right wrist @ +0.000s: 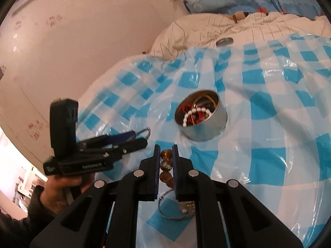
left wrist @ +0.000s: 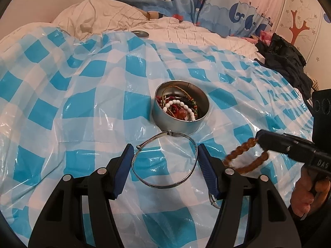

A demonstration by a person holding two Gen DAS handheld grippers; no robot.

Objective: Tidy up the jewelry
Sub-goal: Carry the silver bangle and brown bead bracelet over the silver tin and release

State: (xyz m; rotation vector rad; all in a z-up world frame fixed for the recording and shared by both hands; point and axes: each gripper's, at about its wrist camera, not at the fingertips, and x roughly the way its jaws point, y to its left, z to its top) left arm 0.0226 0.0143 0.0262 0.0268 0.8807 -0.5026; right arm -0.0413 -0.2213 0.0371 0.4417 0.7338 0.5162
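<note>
A round silver tin (left wrist: 178,122) holding several bead bracelets and chains stands on the blue-checked plastic sheet (left wrist: 82,103); it also shows in the right wrist view (right wrist: 206,130). My left gripper (left wrist: 164,153) is open, its fingers on either side of a thin silver bangle (left wrist: 163,184) that lies on the sheet just in front of the tin. My right gripper (right wrist: 166,155) is shut on a brown bead bracelet (right wrist: 165,165) and holds it above the sheet; the bracelet also shows in the left wrist view (left wrist: 240,150), hanging right of the bangle. Another silver bangle (right wrist: 175,215) lies under the right gripper.
A silver lid (left wrist: 140,33) lies at the sheet's far edge on a white quilt (left wrist: 99,14). Dark clothes (left wrist: 289,62) are piled at the far right. A whale-print curtain (left wrist: 186,0) hangs behind the bed.
</note>
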